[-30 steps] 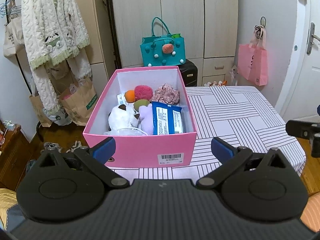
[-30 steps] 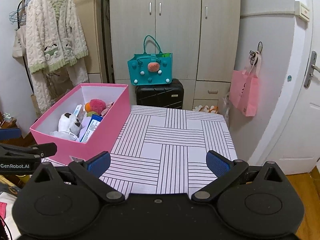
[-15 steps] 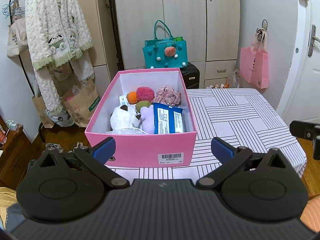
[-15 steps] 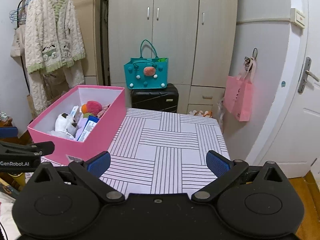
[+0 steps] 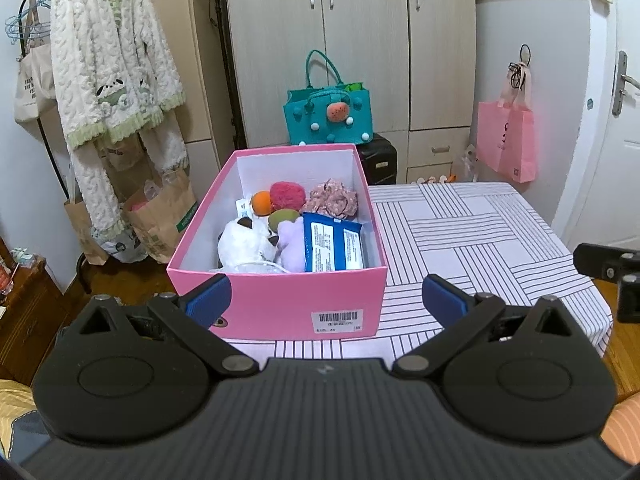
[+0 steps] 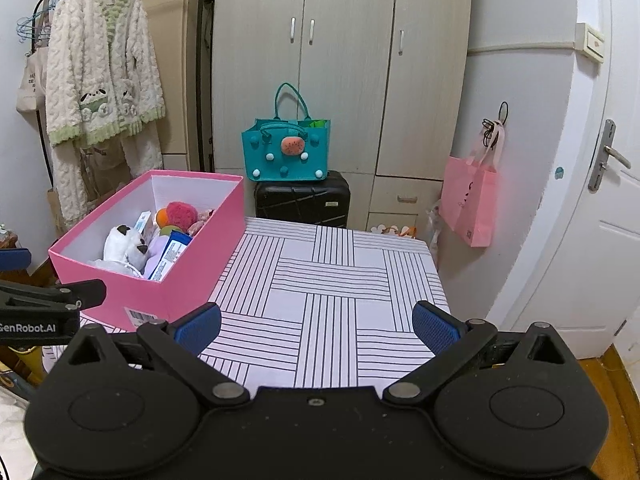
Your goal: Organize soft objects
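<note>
left gripper (image 5: 324,294): fingers being held wide, empty, facing pink box (image 5: 280,304)
right gripper (image 6: 316,322): fingers being held wide, empty, over tabletop (image 6: 332,280)
next grasp: white plush (image 5: 244,244) being best approached from above, squeezed gently

Bedroom of a home. A tall wardrobe (image 6: 340,72) with light wood-grain doors fills the back wall. A fleece robe (image 5: 112,80) hangs from a clothes rack at left, with paper shopping bags (image 5: 160,216) on the wooden floor below. A teal felt handbag (image 6: 286,152) rests on a black suitcase (image 6: 303,202); a pink tote (image 6: 470,204) hangs from a wall hook beside a white door (image 6: 600,220). A striped cloth covers the table (image 6: 340,280).
</note>
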The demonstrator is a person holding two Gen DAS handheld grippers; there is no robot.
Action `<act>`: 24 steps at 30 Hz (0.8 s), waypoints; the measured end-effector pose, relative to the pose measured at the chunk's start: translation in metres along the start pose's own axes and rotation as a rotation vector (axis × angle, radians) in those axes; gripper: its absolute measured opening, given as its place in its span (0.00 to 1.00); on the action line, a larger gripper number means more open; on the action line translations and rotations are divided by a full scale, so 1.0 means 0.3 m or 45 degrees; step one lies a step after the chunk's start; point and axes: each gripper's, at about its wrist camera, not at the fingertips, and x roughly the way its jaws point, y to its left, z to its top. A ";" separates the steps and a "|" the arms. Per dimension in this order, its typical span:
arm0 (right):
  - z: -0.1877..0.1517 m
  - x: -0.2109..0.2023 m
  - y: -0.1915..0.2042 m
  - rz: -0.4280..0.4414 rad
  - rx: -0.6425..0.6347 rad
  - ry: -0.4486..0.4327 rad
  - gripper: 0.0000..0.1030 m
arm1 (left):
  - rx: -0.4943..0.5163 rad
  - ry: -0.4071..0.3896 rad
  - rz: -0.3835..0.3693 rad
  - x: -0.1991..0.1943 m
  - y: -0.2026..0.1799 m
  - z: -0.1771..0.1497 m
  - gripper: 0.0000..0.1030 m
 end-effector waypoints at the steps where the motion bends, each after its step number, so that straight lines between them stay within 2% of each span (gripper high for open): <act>1: -0.002 -0.003 0.001 -0.003 -0.006 -0.014 1.00 | 0.000 -0.009 -0.001 -0.003 0.000 -0.002 1.00; 9: -0.013 -0.023 0.009 -0.063 -0.034 -0.096 1.00 | -0.028 -0.073 0.010 -0.008 0.004 -0.011 1.00; 14: -0.017 -0.020 0.010 -0.073 -0.041 -0.102 1.00 | -0.037 -0.113 0.037 -0.012 0.012 -0.019 1.00; 24: -0.019 -0.010 0.003 -0.076 -0.029 -0.097 1.00 | -0.025 -0.126 0.062 -0.012 0.013 -0.023 1.00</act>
